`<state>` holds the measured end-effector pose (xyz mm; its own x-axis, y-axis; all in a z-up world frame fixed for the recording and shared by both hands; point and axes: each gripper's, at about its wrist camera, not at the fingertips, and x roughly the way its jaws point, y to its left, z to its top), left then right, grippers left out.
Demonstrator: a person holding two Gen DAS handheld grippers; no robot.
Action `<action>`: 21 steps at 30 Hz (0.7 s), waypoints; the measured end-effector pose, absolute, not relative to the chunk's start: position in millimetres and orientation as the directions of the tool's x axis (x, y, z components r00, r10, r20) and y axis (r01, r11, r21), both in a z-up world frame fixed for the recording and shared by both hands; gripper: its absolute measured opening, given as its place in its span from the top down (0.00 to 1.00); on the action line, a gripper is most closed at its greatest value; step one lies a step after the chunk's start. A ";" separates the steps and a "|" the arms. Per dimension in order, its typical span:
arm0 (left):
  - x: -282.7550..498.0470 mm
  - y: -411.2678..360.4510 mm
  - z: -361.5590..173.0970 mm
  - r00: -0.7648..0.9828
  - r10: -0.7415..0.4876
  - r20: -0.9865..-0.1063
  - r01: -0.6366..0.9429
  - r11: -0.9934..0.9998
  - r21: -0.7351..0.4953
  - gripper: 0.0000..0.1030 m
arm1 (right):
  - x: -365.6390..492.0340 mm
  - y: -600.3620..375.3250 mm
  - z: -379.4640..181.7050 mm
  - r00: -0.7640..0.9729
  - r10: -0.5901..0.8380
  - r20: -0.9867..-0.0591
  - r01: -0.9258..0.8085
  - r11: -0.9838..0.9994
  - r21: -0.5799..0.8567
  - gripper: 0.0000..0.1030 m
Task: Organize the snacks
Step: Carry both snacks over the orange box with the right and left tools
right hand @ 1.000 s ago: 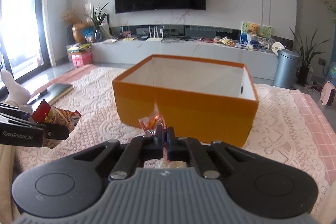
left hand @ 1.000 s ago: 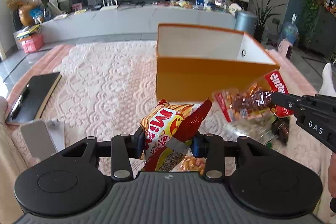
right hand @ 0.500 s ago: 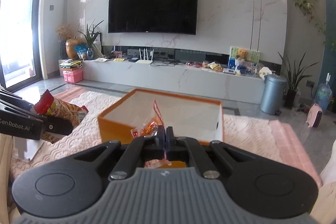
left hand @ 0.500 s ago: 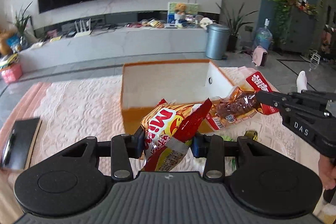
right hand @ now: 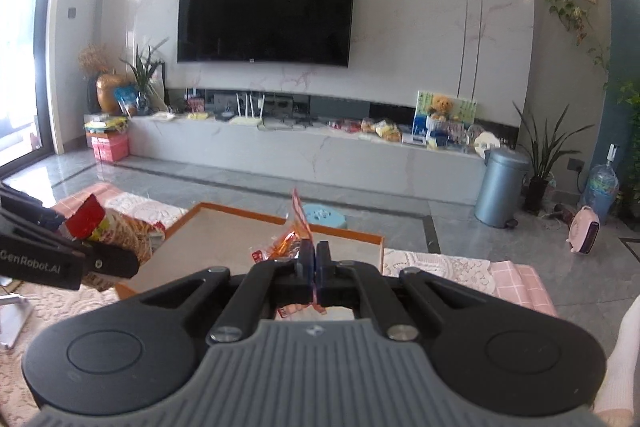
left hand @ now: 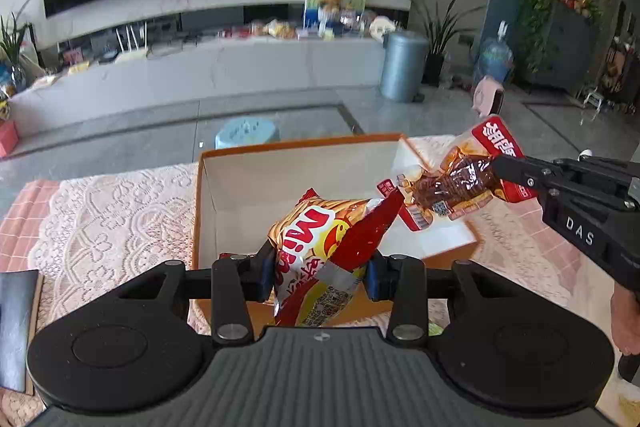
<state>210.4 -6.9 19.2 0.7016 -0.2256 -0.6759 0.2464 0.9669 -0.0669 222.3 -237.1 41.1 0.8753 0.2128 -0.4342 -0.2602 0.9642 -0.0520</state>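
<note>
The left gripper (left hand: pixel 320 273) clamps a red-and-yellow snack bag (left hand: pixel 324 251) between its blue pads, jaws spread to the bag's width. The right gripper (right hand: pixel 314 263) pinches the edge of a clear packet of brown snacks with a red label (left hand: pixel 460 183), jaws almost fully together.

Both packets now hang above the open orange box (left hand: pixel 224 195), which stands on the lace-covered table (left hand: pixel 112 215). One second earlier the box lay ahead of both grippers, with its orange front wall facing the cameras. In the left wrist view the white interior is now seen from above and the bag overlaps the near wall. The brown-snack packet, previously level with the box front, now sits over the right wall.

In the right wrist view the box has dropped low in the frame and the television (right hand: pixel 266 11) fills the centre. The left gripper with its bag appears at the left edge (right hand: pixel 100 261), over the box's left rim. The box interior shows no contents.
</note>
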 end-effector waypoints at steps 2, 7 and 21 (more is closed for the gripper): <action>227.8 -7.2 9.4 0.671 -0.225 -0.706 0.250 0.966 -0.071 0.55 | 241.6 -235.3 31.6 0.857 0.208 -0.472 -0.258 0.965 -0.045 1.00; 266.0 -3.9 -22.6 0.600 -0.227 -0.767 0.235 0.967 -0.102 0.55 | 282.8 -231.6 5.1 0.796 0.210 -0.568 -0.256 0.967 -0.001 1.00; 326.3 -17.8 -72.3 0.575 -0.047 -0.817 0.238 0.965 0.113 0.55 | 359.9 -213.9 -49.6 0.662 0.237 -0.711 -0.216 0.969 0.122 1.00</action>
<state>326.3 -17.8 -72.3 0.5751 -0.0467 -0.8167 0.2385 0.9646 0.1128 359.9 -213.9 -49.6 0.6619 0.2372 -0.7110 -0.2157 0.9688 0.1224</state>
